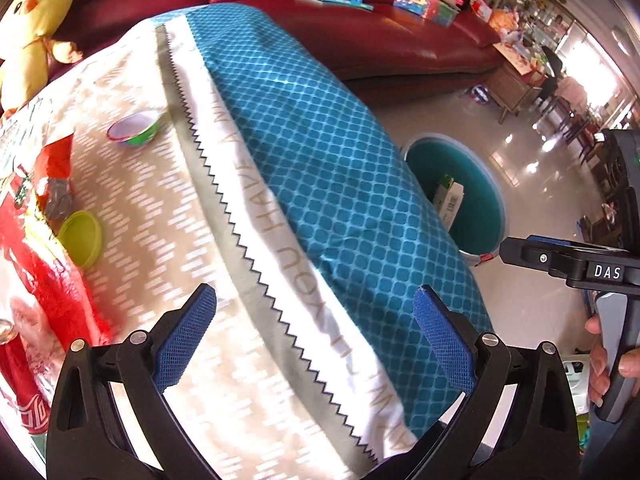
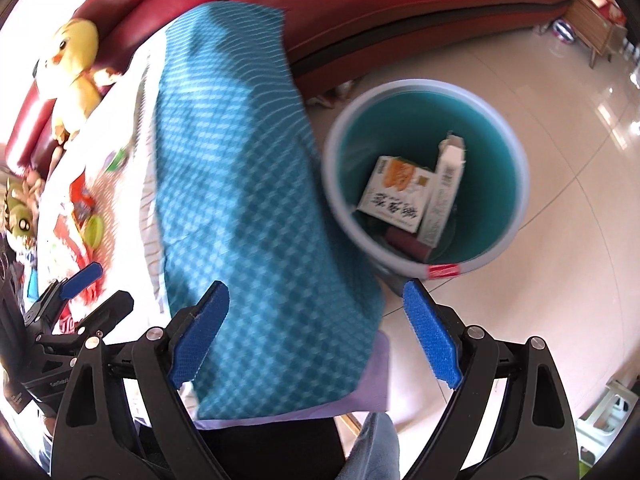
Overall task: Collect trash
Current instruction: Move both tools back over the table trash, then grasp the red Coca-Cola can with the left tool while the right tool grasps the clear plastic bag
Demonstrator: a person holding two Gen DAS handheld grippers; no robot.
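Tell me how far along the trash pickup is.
Partly done: boxes already lie in the teal bin. Nothing is in hand; the left gripper and right gripper both have open, empty jaws. Still on the table: a small bowl, green lid and red wrappers.

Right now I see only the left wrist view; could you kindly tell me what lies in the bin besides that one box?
Observer: A second box, white with orange print, leans beside the tall box in the bin.
Operator: Is anything beneath them?
Observer: Yes, a dark red piece lies at the bottom.
Operator: Is the right gripper carrying anything?
Observer: No, the right gripper is open and empty.
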